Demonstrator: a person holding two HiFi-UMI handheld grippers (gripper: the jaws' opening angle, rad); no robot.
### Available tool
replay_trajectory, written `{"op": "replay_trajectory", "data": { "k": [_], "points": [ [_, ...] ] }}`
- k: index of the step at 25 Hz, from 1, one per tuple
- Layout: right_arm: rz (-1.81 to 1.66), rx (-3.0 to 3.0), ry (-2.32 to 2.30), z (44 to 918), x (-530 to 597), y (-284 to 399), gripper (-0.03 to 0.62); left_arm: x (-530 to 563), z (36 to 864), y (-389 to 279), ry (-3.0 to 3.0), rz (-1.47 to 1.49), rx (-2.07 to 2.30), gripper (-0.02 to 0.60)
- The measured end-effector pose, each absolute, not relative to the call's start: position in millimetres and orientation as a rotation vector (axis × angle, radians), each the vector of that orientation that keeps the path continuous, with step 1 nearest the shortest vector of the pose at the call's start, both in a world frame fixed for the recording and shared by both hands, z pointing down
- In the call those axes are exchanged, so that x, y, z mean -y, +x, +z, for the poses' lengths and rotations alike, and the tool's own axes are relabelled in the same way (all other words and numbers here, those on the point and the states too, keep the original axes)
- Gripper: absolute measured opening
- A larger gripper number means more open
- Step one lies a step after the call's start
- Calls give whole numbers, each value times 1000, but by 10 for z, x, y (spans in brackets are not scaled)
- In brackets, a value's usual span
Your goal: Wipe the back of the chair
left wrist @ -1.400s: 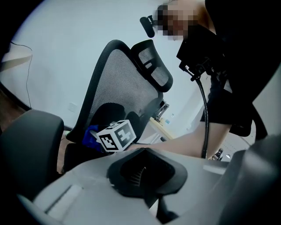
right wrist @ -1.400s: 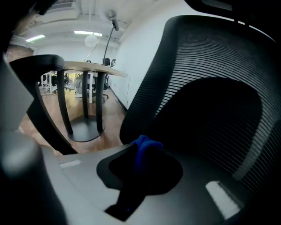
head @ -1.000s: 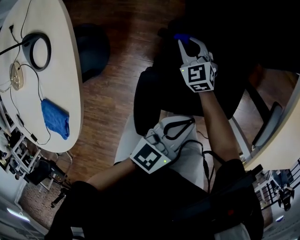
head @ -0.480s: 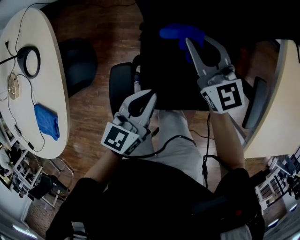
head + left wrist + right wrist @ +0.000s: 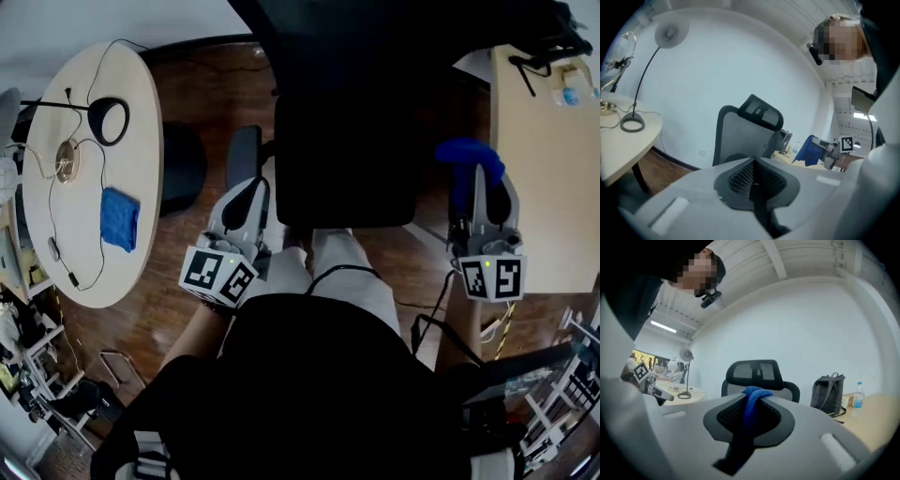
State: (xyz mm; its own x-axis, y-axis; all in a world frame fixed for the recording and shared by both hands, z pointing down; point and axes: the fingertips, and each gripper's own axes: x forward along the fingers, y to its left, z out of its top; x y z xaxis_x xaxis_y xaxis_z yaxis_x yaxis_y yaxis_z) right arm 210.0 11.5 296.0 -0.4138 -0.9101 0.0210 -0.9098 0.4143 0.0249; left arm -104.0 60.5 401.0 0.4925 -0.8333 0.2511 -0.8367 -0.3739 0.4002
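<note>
A black office chair (image 5: 347,159) stands straight ahead of me, its mesh back and headrest facing both grippers (image 5: 743,133) (image 5: 757,373). My right gripper (image 5: 479,176) hangs to the right of the chair, apart from it, shut on a blue cloth (image 5: 467,153) that bulges out past the fingertips (image 5: 753,397). My left gripper (image 5: 246,192) is at the chair's left side near an armrest (image 5: 243,155). In the left gripper view its jaws (image 5: 753,164) are closed together with nothing between them.
A round pale table (image 5: 56,244) on the left carries a ring-base lamp (image 5: 111,119), cables and a second blue cloth (image 5: 119,217). A wooden desk (image 5: 544,169) on the right bears a backpack (image 5: 828,392) and a bottle (image 5: 856,395). The floor is dark wood.
Both grippers have drawn back off the chair and spread apart. The right one, still holding the blue cloth, went from over the chair to its right side; the left shifted left.
</note>
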Motion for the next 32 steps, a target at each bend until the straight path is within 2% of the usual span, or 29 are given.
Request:
{"op": "replay_trajectory", "data": {
  "k": [5,9,12,23,32],
  "points": [
    [51,2639,1774,2528,-1189,1816,44,-1037,3533,-1124,2379,24,1401,6],
    [112,2658,1712,2428,-1838,1481,44,-1520,3377,-1117,2469,238,1449,6],
    [73,2701,1642,2309,-2092,1331,44,-1766,3242,-1007,2483,248,1439,6],
    [-84,2754,1500,2171,-2234,1265,43,-2029,2725,-574,2545,157,1449,6],
    [-57,2767,1580,2169,-2411,1790,41,-2201,2737,-301,2555,240,1471,5]
  ]
}}
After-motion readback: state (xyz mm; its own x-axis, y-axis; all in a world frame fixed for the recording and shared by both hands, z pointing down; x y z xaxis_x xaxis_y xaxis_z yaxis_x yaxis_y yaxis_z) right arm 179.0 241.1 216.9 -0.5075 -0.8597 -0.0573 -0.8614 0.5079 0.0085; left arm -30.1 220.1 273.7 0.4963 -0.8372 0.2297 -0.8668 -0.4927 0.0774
